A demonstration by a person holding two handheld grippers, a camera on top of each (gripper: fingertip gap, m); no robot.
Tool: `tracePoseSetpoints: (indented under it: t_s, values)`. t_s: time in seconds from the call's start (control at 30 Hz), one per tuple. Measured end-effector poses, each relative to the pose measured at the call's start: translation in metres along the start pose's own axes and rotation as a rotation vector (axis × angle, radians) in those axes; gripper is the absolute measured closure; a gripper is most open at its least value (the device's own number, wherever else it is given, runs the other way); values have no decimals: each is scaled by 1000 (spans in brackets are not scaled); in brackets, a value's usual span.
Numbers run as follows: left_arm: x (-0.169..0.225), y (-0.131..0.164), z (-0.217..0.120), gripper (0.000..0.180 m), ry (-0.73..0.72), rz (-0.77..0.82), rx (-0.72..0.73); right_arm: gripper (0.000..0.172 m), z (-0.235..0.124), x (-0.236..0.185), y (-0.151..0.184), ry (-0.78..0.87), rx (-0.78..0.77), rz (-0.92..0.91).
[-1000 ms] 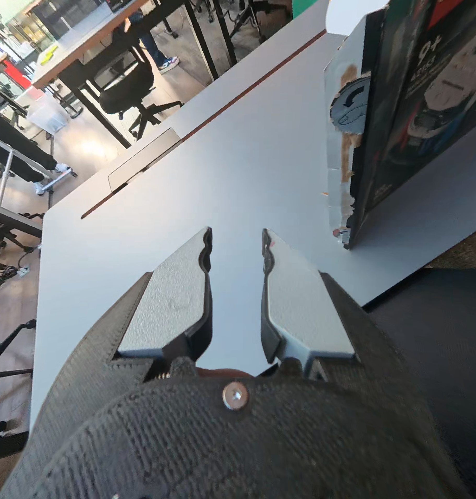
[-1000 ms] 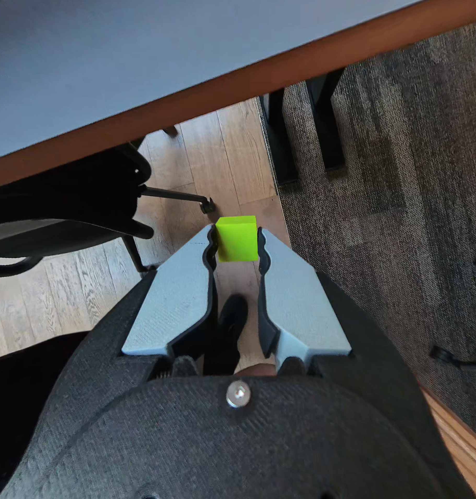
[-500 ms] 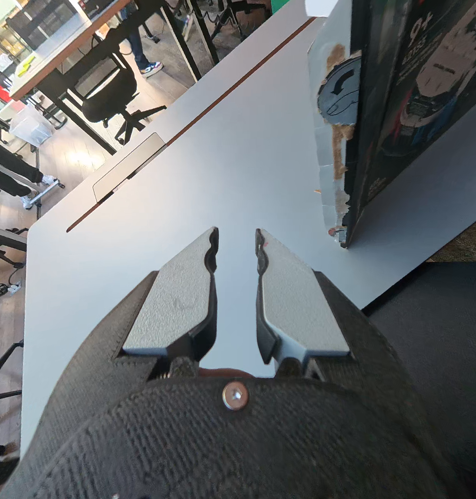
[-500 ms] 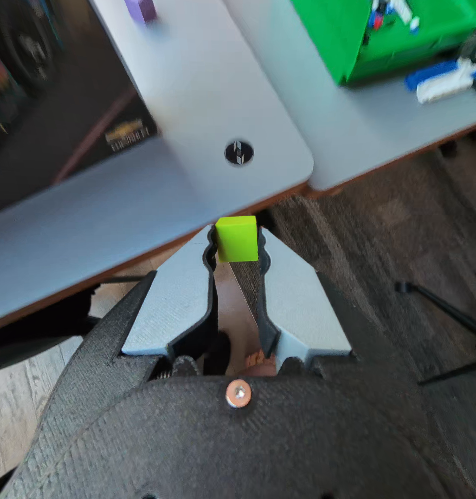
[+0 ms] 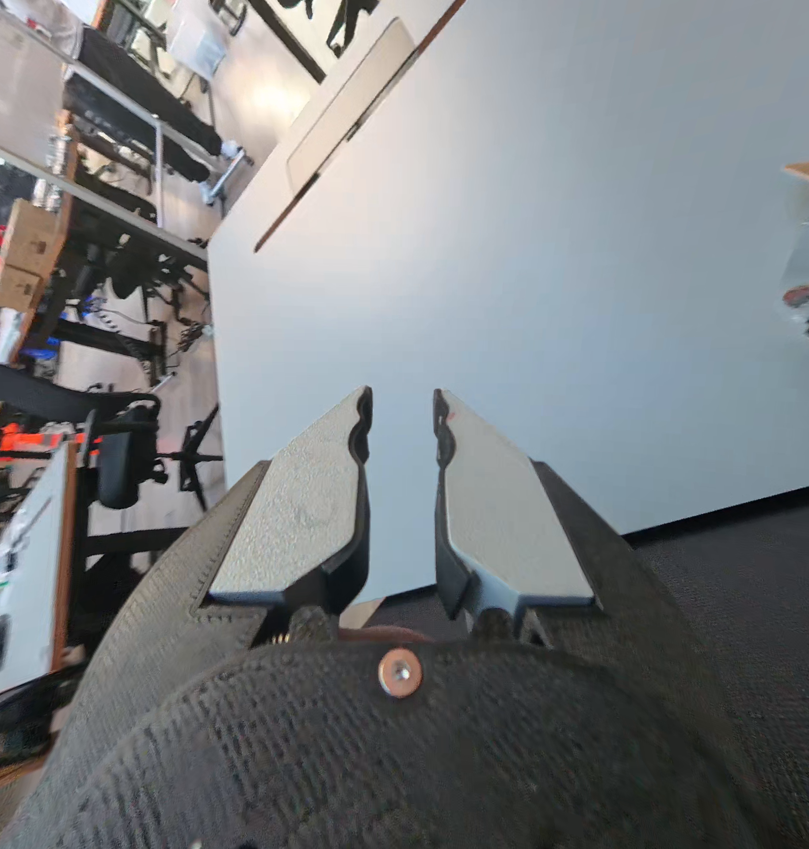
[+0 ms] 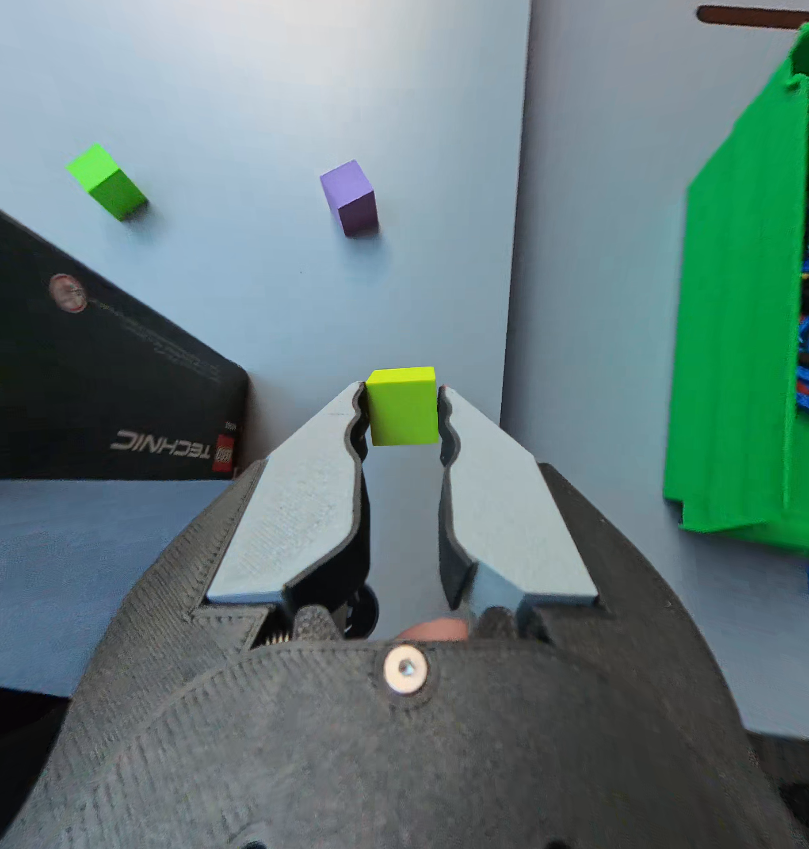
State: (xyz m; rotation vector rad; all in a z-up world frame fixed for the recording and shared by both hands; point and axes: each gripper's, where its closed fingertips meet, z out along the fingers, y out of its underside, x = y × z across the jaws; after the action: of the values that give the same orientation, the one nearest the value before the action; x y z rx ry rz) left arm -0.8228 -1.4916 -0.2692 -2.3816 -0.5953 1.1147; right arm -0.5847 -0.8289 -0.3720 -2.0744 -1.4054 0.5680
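Gripping the lime block (image 6: 401,406) only by its fingertips, the right gripper (image 6: 401,413) could lose it if squeezed unevenly, while the left gripper (image 5: 402,413) hangs parted and empty.

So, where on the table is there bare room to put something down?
The grey table is bare between the purple block and the right gripper, which holds a lime block. The strip up to the green bin is free too. It is crowded beside the black box. Under the open left gripper, the tabletop is bare.
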Motion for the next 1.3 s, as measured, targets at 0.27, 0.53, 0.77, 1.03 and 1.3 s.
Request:
tracePoseSetpoints:
  t_s: [0.27, 0.53, 0.77, 1.03, 1.3]
  values:
    - [1, -31, -33, 158, -139, -188, -108, 143, 52, -6, -9, -211, -63, -184]
    - [46, -35, -5, 149, -9, -165, -132, 126, 44, -6, -4, -233, -94, -170]
    - [55, -50, 1, 154, 42, -177, -23, 126, 5, -2, 16, -161, -123, -116]
    - [65, -59, 2, 154, 113, -209, 51, 131, -35, -13, 77, -79, -217, 49]
    - [59, -50, -4, 152, 81, -247, 39, 131, -26, -4, 54, -67, -173, 97]
